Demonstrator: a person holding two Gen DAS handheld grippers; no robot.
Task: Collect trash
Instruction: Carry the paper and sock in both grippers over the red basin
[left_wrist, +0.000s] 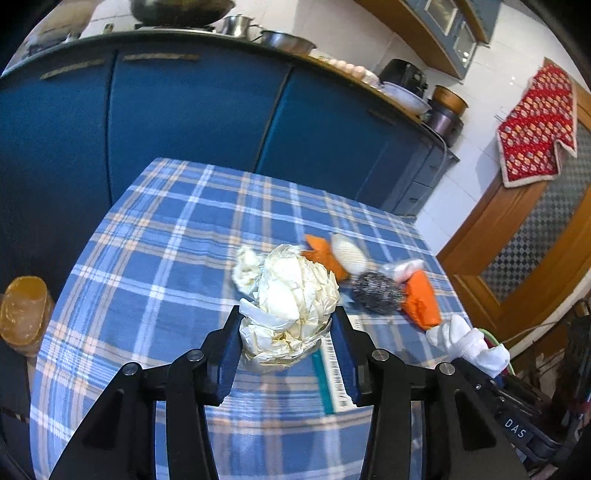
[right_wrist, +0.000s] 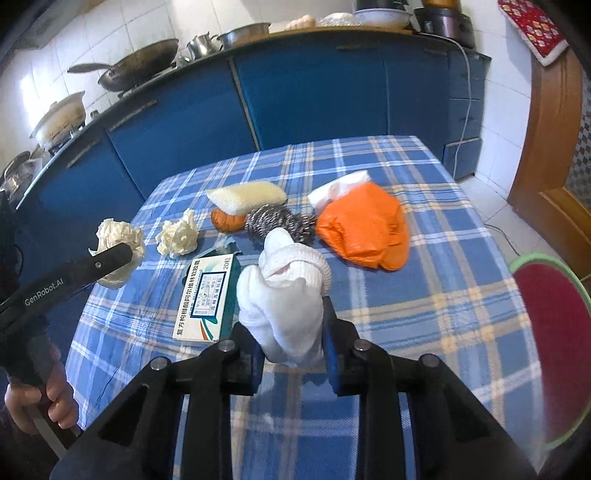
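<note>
My left gripper (left_wrist: 288, 321) is shut on a crumpled cream paper ball (left_wrist: 295, 291), held just above the checked tablecloth (left_wrist: 147, 258). In the right wrist view the same ball (right_wrist: 118, 236) hangs at the table's left edge. My right gripper (right_wrist: 286, 317) is shut on a bundled white sock (right_wrist: 284, 288), also seen in the left wrist view (left_wrist: 469, 343). On the cloth lie a second paper wad (right_wrist: 177, 236), a medicine box (right_wrist: 207, 299), a steel scourer (right_wrist: 280, 221), an orange plastic bag (right_wrist: 365, 229), a pale sponge (right_wrist: 247, 195) and a white tissue (right_wrist: 340, 188).
Blue kitchen cabinets (right_wrist: 314, 92) with pans on the counter run behind the table. A watermelon-patterned round cushion (right_wrist: 554, 350) sits at the table's right side. A brown round object (left_wrist: 24, 314) stands left of the table. A person's hand (right_wrist: 44, 398) grips the left tool.
</note>
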